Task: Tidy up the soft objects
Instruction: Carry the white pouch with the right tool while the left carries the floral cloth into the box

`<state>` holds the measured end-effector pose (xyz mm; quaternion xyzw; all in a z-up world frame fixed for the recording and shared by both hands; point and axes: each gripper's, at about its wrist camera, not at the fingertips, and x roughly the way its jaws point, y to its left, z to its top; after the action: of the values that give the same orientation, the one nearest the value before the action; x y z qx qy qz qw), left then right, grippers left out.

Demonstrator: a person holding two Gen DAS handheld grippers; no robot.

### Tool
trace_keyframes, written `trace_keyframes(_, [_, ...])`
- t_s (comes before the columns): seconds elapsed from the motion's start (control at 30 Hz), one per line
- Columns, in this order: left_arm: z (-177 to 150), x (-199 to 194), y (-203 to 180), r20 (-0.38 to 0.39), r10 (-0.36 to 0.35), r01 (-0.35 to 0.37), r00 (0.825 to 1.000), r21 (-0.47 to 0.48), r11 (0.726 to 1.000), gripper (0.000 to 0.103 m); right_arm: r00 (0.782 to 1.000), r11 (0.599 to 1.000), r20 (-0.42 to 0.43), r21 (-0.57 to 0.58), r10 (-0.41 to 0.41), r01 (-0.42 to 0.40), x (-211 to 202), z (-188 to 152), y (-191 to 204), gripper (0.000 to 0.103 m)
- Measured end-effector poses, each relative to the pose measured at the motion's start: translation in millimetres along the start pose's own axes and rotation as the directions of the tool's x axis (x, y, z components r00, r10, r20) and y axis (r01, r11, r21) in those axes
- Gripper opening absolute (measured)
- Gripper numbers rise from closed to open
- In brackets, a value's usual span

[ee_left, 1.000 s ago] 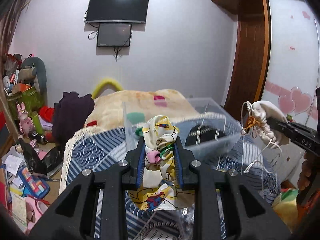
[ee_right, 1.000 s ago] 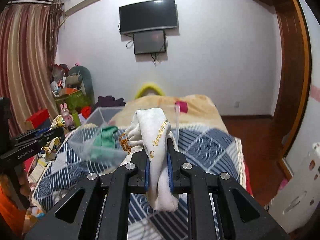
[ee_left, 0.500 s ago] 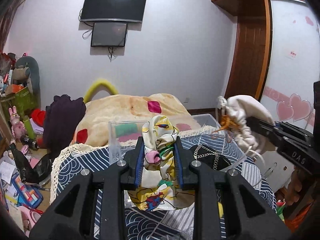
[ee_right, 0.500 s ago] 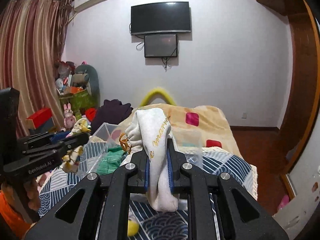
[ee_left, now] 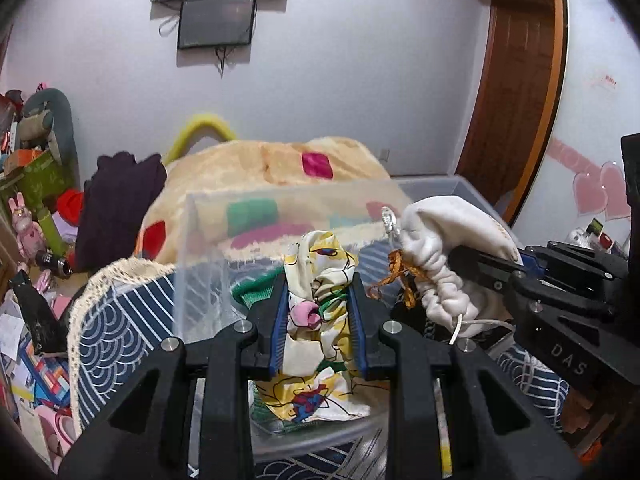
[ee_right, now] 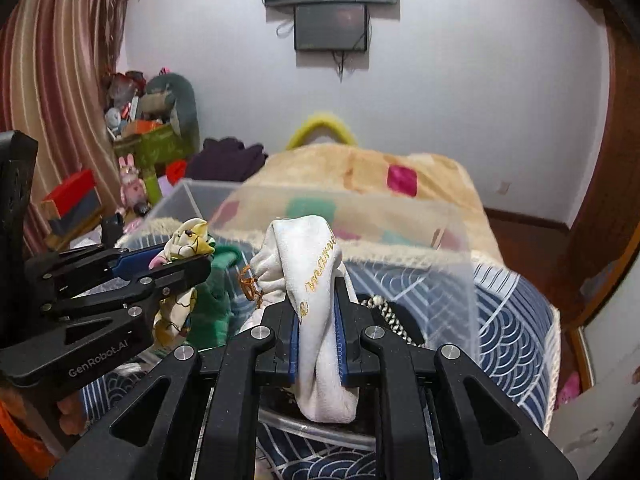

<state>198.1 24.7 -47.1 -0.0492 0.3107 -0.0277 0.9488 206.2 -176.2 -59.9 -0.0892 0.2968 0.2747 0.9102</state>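
Note:
My left gripper (ee_left: pixel 318 300) is shut on a yellow cartoon-print cloth (ee_left: pixel 320 280) and holds it over the clear plastic bin (ee_left: pixel 280 208) on the bed. My right gripper (ee_right: pixel 318 316) is shut on a white drawstring pouch (ee_right: pixel 316 264) with gold lettering, also over the bin. In the left wrist view the pouch (ee_left: pixel 444 240) hangs just right of the cloth. In the right wrist view the cloth (ee_right: pixel 188 240) is at the left, in the left gripper. A green cloth (ee_right: pixel 216 292) and a black item with a chain (ee_right: pixel 392 316) lie in the bin.
The bin (ee_right: pixel 440 240) rests on a navy wave-pattern bedspread (ee_right: pixel 512 320). A beige blanket (ee_left: pixel 272 164) lies behind it. A dark purple garment (ee_left: pixel 116 196) and toy clutter (ee_left: pixel 32 208) are at the left. A wooden wardrobe (ee_left: pixel 516 80) stands at the right.
Both grippers have moved forward and down towards the bin, still holding their items. The bin looks larger and nearer, and the two grippers are closer together.

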Motion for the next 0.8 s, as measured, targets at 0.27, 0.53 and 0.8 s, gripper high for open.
trace_keyframes(0.27, [-11.7,8.3,-15.1,-0.017,0.02,-0.019,1.0,0.062,0.998,0.044,0.999,0.999,-0.01,-0.008,-0.048,0.048,-4.2,-12.4,0.1,0.033])
trace_keyframes(0.53, [-11.7,-9.7,-11.0,0.025,0.019,-0.02,0.999,0.019,1.0,0.07,0.997,0.998,0.045,0.033,-0.055,0.054,-32.0,-13.1,-14.3,0.06])
trace_keyframes(0.8, [-9.4,-46.9,-4.1,0.09,0.027,-0.027,0.996,-0.002,1.0,0.09,0.988,0.998,0.142,0.024,-0.063,0.06,-70.9,-11.3,-9.2,0.071])
